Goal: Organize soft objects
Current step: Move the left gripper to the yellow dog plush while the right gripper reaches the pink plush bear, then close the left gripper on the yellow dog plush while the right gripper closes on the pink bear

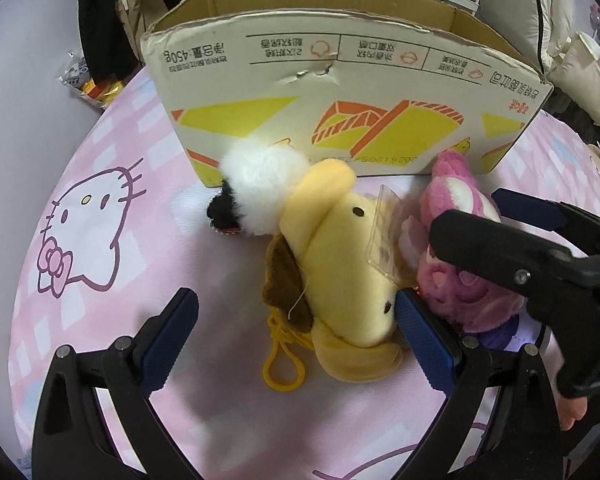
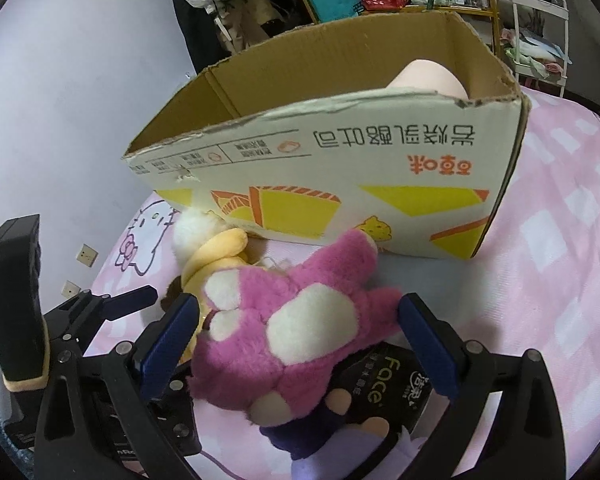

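The cardboard box (image 2: 340,152) is the biggest thing I have to work around: it stands open-topped on the pink bed sheet (image 1: 112,152), its printed long wall facing me and running left to right, with something pale already inside at the right end. That wall is tall and its torn rim leans, so I judge a low carry would knock a toy against it or push the box back across the bed.

Next down, the pink plush (image 2: 284,328) lies just in front of the box with its long axis running from near me up toward the box, one limb nearly touching the wall. My right gripper (image 2: 296,340) is wide open, its 2 fingers straddling the plush and holding nothing. A dark "Face" packet (image 2: 384,384) sits under the plush; a deep pinch could take it along too.

The yellow dog plush (image 1: 340,264) lies beside the pink one, touching it, long axis tilted from near me up and left toward the box, head end nearest. My left gripper (image 1: 296,340) is open and empty, its right finger against the dog's face (the left finger well clear). Its clear tag (image 1: 384,240) and the yellow loop cord (image 1: 284,364) could snag or drag. The white fluffy toy (image 1: 260,184) leans on the dog, so lifting may tumble it.
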Action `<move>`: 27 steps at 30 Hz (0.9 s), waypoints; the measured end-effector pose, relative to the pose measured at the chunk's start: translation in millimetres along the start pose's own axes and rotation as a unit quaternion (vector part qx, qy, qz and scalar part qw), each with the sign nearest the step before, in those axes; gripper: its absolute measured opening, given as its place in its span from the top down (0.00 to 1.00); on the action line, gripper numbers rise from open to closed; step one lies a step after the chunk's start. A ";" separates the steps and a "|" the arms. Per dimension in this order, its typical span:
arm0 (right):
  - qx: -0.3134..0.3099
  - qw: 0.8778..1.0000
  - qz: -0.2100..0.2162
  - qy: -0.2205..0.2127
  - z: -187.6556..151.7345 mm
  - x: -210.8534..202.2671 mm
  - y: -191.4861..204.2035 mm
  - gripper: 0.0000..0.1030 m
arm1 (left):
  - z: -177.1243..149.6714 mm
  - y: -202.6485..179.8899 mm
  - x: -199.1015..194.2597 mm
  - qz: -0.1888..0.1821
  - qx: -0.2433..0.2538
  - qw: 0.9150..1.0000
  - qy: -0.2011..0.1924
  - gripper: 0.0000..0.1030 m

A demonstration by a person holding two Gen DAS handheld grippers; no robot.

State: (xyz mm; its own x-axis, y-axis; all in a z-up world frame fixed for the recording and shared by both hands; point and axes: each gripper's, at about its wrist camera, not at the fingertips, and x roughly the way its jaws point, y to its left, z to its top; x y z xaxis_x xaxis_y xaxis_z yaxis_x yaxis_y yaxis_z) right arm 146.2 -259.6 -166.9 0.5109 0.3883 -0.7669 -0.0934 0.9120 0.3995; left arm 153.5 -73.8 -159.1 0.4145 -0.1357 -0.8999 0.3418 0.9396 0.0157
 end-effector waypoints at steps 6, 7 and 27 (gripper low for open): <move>-0.008 1.000 -0.002 0.005 1.3 1.2 0.7 0.06 | -3.2 -2.7 -0.2 -0.048 0.001 0.999 0.003 0.41; -0.010 1.000 -0.001 0.004 1.5 0.6 1.0 0.06 | -3.5 -4.4 -1.2 -0.054 0.002 0.999 0.004 0.43; -0.058 0.998 0.013 -0.031 -7.8 -32.5 19.9 0.63 | -13.6 -4.6 -29.4 -0.035 -0.015 0.999 -0.029 0.52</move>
State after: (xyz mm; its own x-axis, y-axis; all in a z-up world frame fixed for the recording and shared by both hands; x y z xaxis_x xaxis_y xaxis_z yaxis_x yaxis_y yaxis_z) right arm 121.1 -253.1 -137.9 0.5593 0.4062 -0.7226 -0.2044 0.9124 0.3546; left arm 128.3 -69.9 -138.7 0.4391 -0.2177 -0.8717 0.3467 0.9361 -0.0592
